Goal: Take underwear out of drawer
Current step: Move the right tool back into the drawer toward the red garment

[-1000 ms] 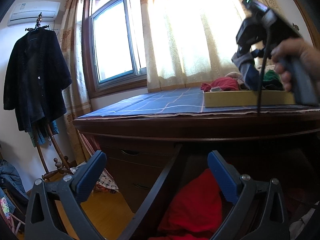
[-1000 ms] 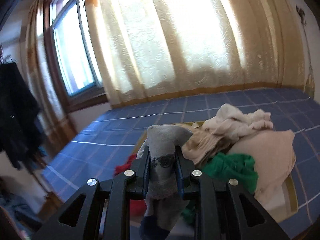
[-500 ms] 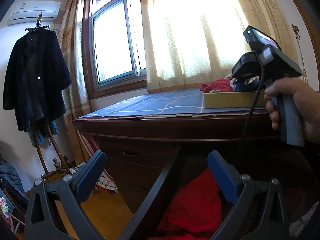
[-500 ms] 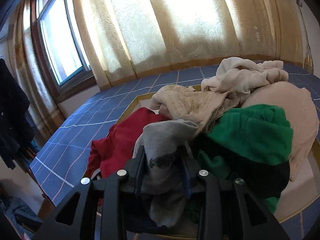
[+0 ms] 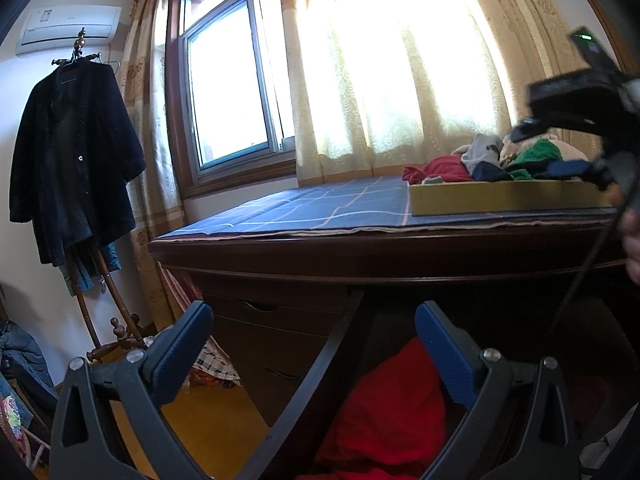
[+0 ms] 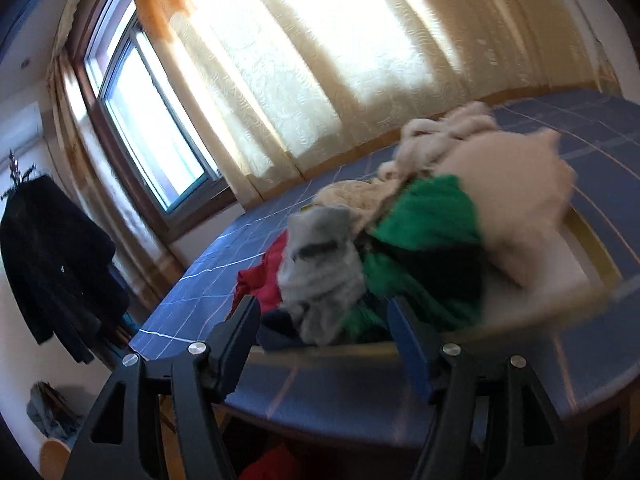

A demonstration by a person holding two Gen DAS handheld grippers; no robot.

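Desk (image 5: 360, 256): dark wood, its top covered by a blue checked cloth (image 5: 320, 208); the drawer fronts sit below on the left.
Drawer (image 5: 316, 376): open just ahead of my left hand-held gripper, with red underwear (image 5: 388, 412) lying inside it.
Tray (image 5: 500, 200): yellow-rimmed, on the cloth at the desk's right end, heaped with clothes.
Pile in the tray: a green piece (image 6: 428, 220), a red one (image 6: 260, 276) and pale beige ones (image 6: 520, 184) packed together, their edges smeared by blur.
Grey underwear (image 6: 320, 264): lying on the pile at its near left, against the green and red pieces.
My right hand-held gripper (image 6: 324, 328): its jaws have just been opening and now stand apart at the tray's near rim; the grey piece looks free of both pads, though blur makes that a fair guess.
My left hand-held gripper (image 5: 316, 348): jaws spread wide with nothing between them, pointing at the drawer.
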